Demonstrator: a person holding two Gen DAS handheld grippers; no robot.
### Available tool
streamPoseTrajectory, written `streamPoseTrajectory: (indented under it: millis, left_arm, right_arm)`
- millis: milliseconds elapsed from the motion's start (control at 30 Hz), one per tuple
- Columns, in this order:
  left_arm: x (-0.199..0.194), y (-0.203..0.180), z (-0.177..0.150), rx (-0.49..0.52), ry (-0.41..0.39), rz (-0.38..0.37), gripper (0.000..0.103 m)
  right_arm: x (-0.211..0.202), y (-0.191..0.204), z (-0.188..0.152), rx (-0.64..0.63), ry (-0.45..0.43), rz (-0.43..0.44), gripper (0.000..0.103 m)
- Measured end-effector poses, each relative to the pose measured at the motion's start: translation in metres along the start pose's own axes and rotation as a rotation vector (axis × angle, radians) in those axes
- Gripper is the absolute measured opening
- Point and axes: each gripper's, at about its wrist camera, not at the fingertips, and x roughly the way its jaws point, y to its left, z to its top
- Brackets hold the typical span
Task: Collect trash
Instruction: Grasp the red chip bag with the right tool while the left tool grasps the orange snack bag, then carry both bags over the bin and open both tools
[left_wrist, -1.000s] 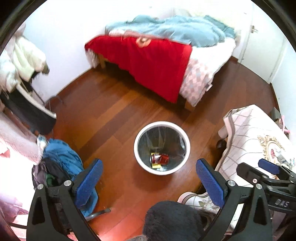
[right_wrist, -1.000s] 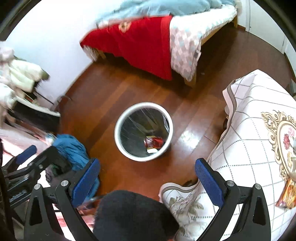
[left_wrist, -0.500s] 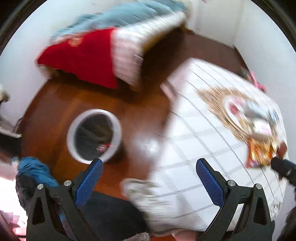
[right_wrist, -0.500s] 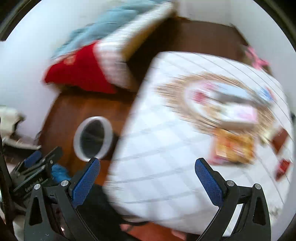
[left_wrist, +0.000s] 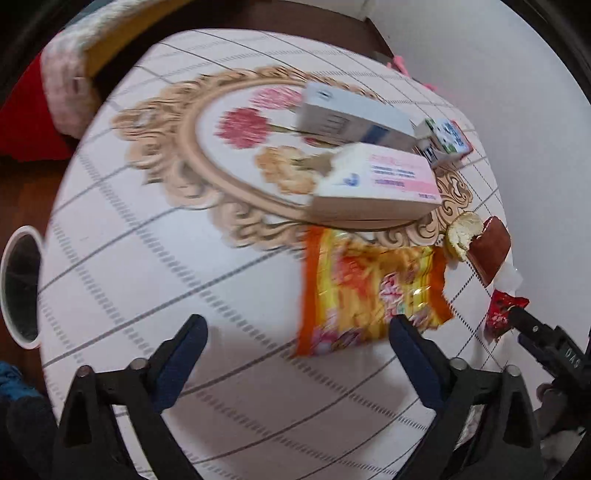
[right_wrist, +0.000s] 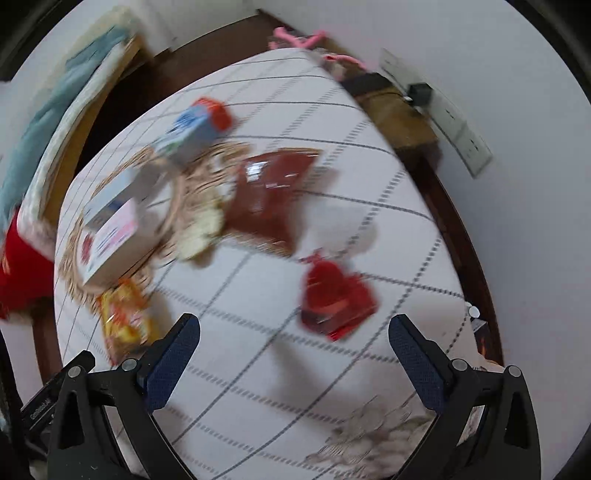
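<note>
Left gripper (left_wrist: 297, 345): aimed steeply down over the table (left_wrist: 155, 258), which wears a white grid-lined cloth. Blue-padded fingers (left_wrist: 415, 356) spread wide and closing; only bare cloth between them. The right finger's tip overlaps the lower edge of the orange-yellow snack bag (left_wrist: 369, 288); whether it touches cannot be told.

Right gripper (right_wrist: 295, 349): also pointed steeply down, fingers (right_wrist: 173, 358) spread apart, nothing between them. Its black frame shows in the left view at about 4 o'clock.

Trash on the cloth, left view:
- orange-yellow snack bag, flat, just past the right fingertip, at about 4 o'clock from centre.
- brown wrapper (left_wrist: 489, 247) at 3 o'clock, with a pale crumbly piece (left_wrist: 461, 232) against its left end.
- small red wrapper (left_wrist: 498, 310) at 4 o'clock, beside the right gripper's frame.

Same trash, right view:
- small red wrapper (right_wrist: 334, 295) just ahead of the fingers, right of centre.
- brown wrapper (right_wrist: 273, 192) at 12 o'clock from centre.
- snack bag (right_wrist: 123, 317) at 8 o'clock, by the left finger.

Other goods: pink-and-white box (left_wrist: 376, 184), grey-blue box (left_wrist: 351, 118) behind it, small carton (left_wrist: 443, 140) at 2 o'clock.

Waste bin (left_wrist: 18, 288): white-rimmed, on the floor at 9 o'clock, well apart from the trash.

Both views are motion-blurred.
</note>
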Motion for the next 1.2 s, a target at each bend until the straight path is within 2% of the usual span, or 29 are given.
streamPoseTrajectory:
  millis: [33,67,167,200,267,300,333,433,600,733,967,1200]
  left_arm:
    - [0.006,-0.003,0.003,0.005,0.011,0.001,0.08]
    - [0.012,-0.008,0.006,0.011,0.024,0.011,0.078]
    - [0.015,-0.023,0.009,0.058,-0.009,0.063,0.078]
    - [0.017,-0.028,0.006,0.082,-0.007,0.081,0.074]
    - [0.017,-0.037,0.004,0.122,-0.029,0.135,0.062]
    - [0.017,-0.041,0.003,0.136,-0.037,0.154,0.051]
    - [0.017,-0.045,0.001,0.148,-0.048,0.173,0.035]
    - [0.014,-0.054,-0.002,0.164,-0.065,0.197,0.01]
    - [-0.003,-0.057,-0.011,0.173,-0.106,0.214,0.004]
    - [-0.034,-0.041,-0.022,0.168,-0.159,0.217,0.003]
    - [-0.097,-0.022,-0.025,0.15,-0.271,0.207,0.002]
    - [-0.16,0.006,-0.022,0.126,-0.38,0.209,0.002]
  right_arm:
    - [0.002,-0.005,0.001,0.011,-0.004,0.0,0.097]
    - [0.005,-0.009,0.002,0.022,-0.004,0.005,0.095]
    - [0.013,-0.015,0.003,0.036,-0.013,0.029,0.089]
    - [0.017,-0.015,0.001,0.037,-0.016,0.034,0.087]
    - [0.021,-0.017,0.002,0.035,-0.024,0.045,0.081]
    - [0.023,-0.015,0.002,0.031,-0.026,0.046,0.076]
    - [0.025,-0.014,0.002,0.025,-0.03,0.043,0.07]
    - [0.026,-0.013,0.0,0.021,-0.042,0.041,0.054]
    - [0.015,-0.009,-0.009,0.007,-0.073,0.051,0.044]
    - [0.001,-0.004,-0.016,-0.007,-0.099,0.077,0.04]
    - [-0.03,0.019,-0.029,-0.045,-0.133,0.154,0.039]
    - [-0.073,0.063,-0.042,-0.128,-0.176,0.236,0.039]
